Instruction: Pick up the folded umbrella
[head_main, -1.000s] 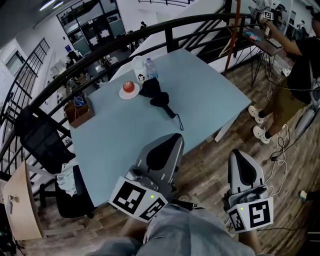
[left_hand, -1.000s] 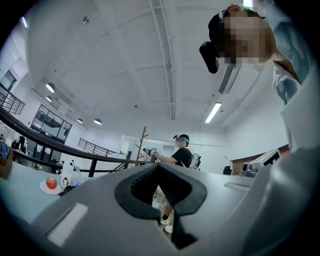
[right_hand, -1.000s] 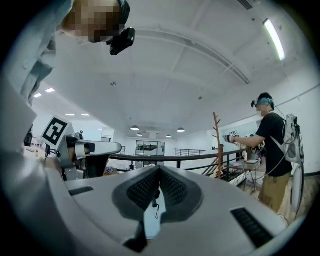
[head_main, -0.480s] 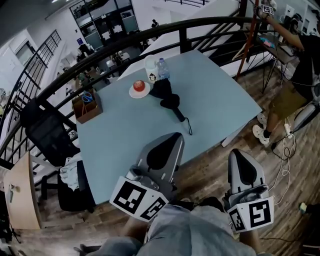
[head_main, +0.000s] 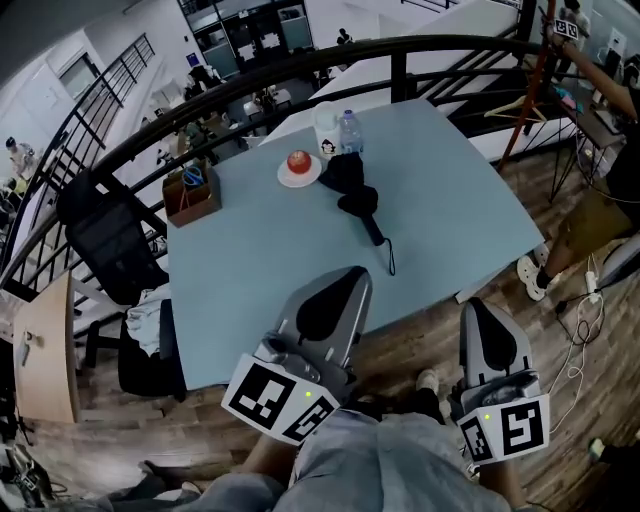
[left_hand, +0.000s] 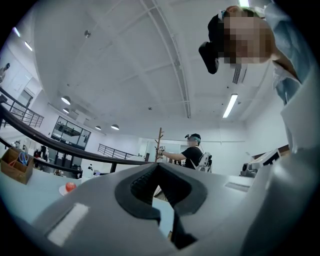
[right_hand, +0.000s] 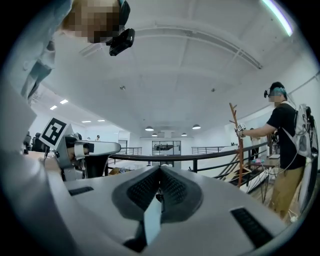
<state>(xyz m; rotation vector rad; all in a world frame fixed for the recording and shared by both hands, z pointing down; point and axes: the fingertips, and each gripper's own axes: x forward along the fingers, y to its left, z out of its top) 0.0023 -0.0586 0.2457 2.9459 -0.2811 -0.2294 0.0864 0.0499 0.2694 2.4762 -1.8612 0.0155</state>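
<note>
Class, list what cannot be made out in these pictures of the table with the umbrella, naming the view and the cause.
1. Folded umbrella: head view, too small and dark to show its fastening.
2. Wooden box: contents too small, head view.
3. Table: near edge partly covered by the left tool, head view.

In the head view the table (head_main: 260, 260) fills the middle of the frame. The folded umbrella (head_main: 352, 185) lies on its far half, right of centre, one end pointing toward me. A plate (head_main: 305, 182) sits just left of it, and a mug (head_main: 325, 143) and a bottle (head_main: 348, 130) stand just behind it. A box (head_main: 190, 197) stands on the table's far left corner, a chair (head_main: 105, 245) beyond it at the left. My left gripper (head_main: 348, 272) is at lower centre by the near edge, my right gripper (head_main: 478, 305) at lower right, off the table.
</note>
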